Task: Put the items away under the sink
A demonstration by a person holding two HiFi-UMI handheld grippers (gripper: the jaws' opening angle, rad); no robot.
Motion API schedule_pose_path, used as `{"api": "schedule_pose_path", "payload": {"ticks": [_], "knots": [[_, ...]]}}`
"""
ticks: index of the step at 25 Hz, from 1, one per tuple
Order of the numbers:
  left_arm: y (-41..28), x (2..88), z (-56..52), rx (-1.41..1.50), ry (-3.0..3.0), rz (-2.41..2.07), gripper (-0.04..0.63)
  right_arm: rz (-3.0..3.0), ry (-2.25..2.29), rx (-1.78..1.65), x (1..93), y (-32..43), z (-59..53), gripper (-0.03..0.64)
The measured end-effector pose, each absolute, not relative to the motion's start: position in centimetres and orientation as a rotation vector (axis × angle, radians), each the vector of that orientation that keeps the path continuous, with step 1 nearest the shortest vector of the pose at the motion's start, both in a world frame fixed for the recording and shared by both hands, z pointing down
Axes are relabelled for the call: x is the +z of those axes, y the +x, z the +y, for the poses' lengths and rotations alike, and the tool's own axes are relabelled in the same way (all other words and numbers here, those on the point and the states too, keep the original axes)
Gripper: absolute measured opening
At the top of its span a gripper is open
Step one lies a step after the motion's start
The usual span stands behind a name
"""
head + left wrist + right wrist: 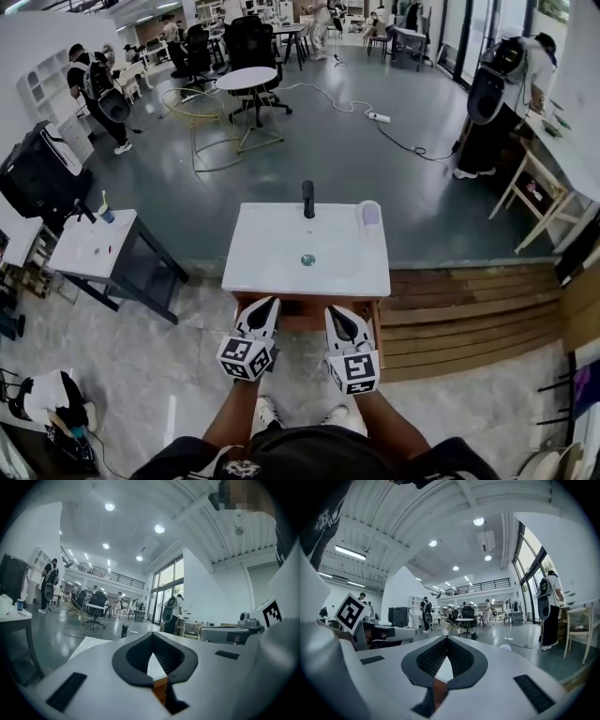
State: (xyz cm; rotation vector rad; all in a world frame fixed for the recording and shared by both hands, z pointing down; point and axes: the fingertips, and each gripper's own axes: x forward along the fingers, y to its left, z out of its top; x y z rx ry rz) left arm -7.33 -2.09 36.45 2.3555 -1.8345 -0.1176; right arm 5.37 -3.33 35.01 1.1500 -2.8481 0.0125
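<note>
Both jaw pairs are pressed together, empty: the left hand-held gripper (264, 305) and the right hand-held gripper (336, 312) point level, side by side on outstretched forearms, just before the sink (272, 272) counter's near edge. A pale cup (370, 214) stands at its back right corner, near the faucet (307, 199).

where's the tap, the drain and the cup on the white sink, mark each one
tap (307, 199), head view, on the middle of its dark upright body
drain (307, 260), head view, on the centre of the round plug hole
cup (370, 214), head view, on its pale side wall
</note>
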Motion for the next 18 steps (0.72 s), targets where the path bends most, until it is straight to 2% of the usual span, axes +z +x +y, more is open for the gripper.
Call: {"api": "schedule_pose_path", "payload": {"ticks": [10, 18], "knots": [[-5.3, 35.0, -3.8, -0.081, 2.365, -1.878, 0.0, -2.863, 1.15, 0.043, 35.2, 6.7, -6.3, 0.025], [-6.3, 34.7, -10.9, -0.069, 2.453, -1.808, 0.0, -2.815, 1.24, 0.004, 35.2, 4.9, -12.5, 0.025]]}}
